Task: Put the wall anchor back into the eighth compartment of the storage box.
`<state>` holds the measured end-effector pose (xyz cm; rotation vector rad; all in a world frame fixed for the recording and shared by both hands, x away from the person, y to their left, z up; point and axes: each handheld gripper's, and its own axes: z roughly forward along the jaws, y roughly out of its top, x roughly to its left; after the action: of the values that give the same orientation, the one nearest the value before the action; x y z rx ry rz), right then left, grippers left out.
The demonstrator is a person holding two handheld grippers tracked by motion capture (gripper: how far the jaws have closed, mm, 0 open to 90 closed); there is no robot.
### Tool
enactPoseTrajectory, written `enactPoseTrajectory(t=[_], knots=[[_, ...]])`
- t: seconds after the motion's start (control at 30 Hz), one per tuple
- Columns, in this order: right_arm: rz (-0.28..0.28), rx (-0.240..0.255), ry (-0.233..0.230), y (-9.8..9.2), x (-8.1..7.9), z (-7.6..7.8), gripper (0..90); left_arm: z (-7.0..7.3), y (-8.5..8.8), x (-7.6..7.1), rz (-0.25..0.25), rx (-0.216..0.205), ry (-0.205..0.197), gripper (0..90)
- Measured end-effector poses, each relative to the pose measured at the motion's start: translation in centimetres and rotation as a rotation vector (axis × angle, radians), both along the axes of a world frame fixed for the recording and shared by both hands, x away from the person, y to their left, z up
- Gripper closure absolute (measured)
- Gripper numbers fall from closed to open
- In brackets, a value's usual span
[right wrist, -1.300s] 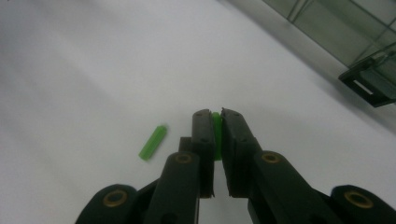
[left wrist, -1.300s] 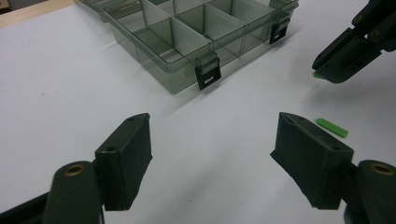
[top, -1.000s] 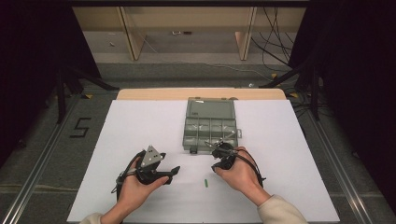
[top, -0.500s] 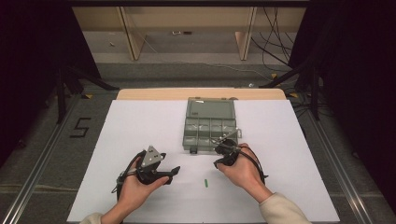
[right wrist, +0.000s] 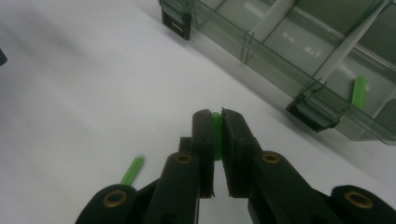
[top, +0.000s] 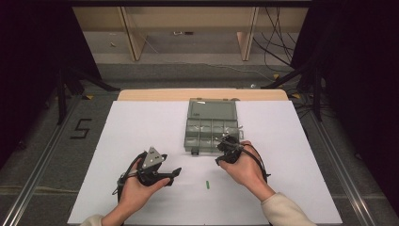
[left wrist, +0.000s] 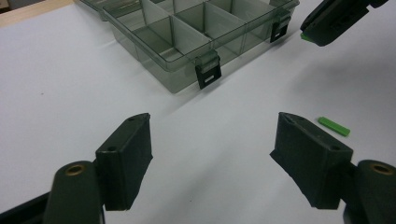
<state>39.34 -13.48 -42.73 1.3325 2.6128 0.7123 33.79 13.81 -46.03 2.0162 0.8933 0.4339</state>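
In the high view, a grey see-through box (top: 211, 126) with its lid laid open sits in the upper middle of the white table (top: 141, 122). The right gripper (top: 227, 147) hovers at the box's lower right corner, held in the person's right hand (top: 244, 165). In the right gripper view, its jaws are closed on a small green stick (right wrist: 216, 130), which stands upright between the two pads at the centre of the frame. The box's wall runs along the upper right of that view, with one black latch (right wrist: 314, 112) at right and another at the top. A second green stick (right wrist: 359, 92) lies inside a compartment at the far right edge.

A third green stick (top: 206, 184) lies loose on the table in the lower middle of the high view, between the two hands; it also shows in the lower left of the right gripper view.

The left gripper (top: 170, 174) rests low at the lower left of the high view, in the left hand (top: 134, 193). In the left gripper view, its jaws stand wide apart with nothing between them, and the loose stick lies just beyond the right jaw.
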Motion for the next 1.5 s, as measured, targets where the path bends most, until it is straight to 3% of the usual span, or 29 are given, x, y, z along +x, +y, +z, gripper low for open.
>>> enactPoseTrajectory(t=[0.4, 0.83, 0.9, 1.5], knots=[[-0.02, 0.016, -0.023, -0.8, 0.7, 0.5, 84.7, 0.0, 0.0, 0.0, -0.006, 0.009, 0.0, 27.4], [-0.073, 0.036, -0.043, -1.4, 1.9, 1.4, 84.7, -0.1, 0.0, 0.0, 0.001, -0.005, 0.013, 27.4], [-0.084, 0.042, -0.044, -1.6, 2.0, 1.4, 84.7, 0.0, 0.0, 0.1, -0.012, 0.008, 0.005, 27.4], [-0.134, 0.047, -0.078, -3.6, 3.9, 1.1, 84.6, -0.1, -0.1, 0.1, -0.008, 0.01, 0.005, 27.5]])
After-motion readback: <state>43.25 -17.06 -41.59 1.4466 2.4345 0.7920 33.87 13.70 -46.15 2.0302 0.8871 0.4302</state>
